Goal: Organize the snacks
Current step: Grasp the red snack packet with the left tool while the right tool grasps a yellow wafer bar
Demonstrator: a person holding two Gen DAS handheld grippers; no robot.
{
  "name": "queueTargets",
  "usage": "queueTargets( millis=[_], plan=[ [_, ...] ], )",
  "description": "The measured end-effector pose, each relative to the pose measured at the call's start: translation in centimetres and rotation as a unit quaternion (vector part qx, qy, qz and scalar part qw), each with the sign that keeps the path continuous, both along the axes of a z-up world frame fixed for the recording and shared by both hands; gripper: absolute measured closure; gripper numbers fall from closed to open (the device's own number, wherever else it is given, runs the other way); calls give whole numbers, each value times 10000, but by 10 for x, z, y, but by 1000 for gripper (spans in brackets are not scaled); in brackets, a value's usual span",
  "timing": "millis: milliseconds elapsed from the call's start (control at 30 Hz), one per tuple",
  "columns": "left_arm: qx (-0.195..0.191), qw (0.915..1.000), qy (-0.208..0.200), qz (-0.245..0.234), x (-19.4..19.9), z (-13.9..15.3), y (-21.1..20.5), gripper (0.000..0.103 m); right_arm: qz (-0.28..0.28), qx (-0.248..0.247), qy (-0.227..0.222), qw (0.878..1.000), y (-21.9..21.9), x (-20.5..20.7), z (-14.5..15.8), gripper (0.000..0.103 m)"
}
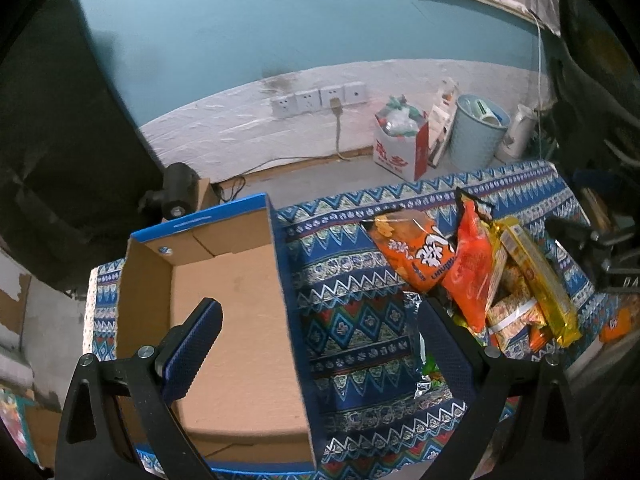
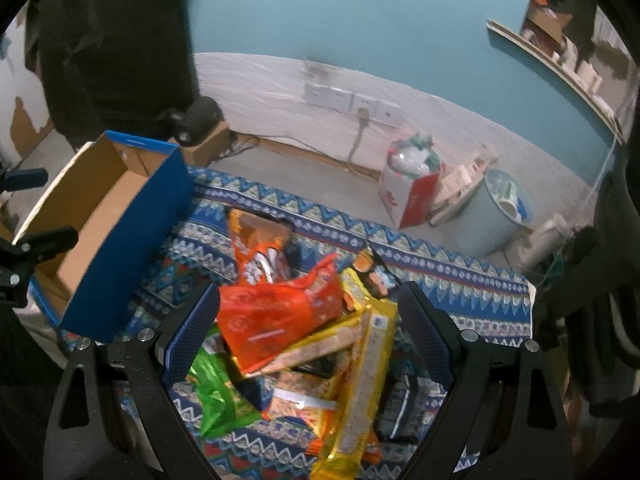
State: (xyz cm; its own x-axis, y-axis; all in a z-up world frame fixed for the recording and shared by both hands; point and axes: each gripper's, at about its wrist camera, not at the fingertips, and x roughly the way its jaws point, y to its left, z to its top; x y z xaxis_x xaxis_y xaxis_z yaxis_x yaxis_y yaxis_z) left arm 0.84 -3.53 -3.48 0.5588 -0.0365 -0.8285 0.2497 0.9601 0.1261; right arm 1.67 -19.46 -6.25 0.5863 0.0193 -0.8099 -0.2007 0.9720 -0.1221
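Dimly lit throughout, with a cool blue-green cast and no clear light source. Heavily bowed by fisheye distortion, black vignette in the corners. Left wrist view fairly sharp; right wrist view smeared by motion blur. Faint glare on shiny snack packets [image 2: 280, 316].

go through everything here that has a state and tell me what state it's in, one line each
Cardboard box: open, nothing inside.
Left hand-held gripper: open, holding nothing.
Right hand-held gripper: open, over the snack pile.
Orange snack bag: sealed, lying on top of the pile.
Yellow biscuit pack: sealed, lying tilted.
Wall sockets: one has a plug in.
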Motion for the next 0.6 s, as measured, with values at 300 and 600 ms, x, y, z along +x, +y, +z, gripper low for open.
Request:
queueTargets(
  millis=[300, 600],
  plan=[
    [140, 9990, 217, -371, 8, -26, -30, 4, -463, -81, 429, 9980, -39, 10, -33, 14],
    [100, 9978, 361, -544, 16, -44, -54, 4, -792, 37, 997, 9919, -71, 15, -77, 15]
  ],
)
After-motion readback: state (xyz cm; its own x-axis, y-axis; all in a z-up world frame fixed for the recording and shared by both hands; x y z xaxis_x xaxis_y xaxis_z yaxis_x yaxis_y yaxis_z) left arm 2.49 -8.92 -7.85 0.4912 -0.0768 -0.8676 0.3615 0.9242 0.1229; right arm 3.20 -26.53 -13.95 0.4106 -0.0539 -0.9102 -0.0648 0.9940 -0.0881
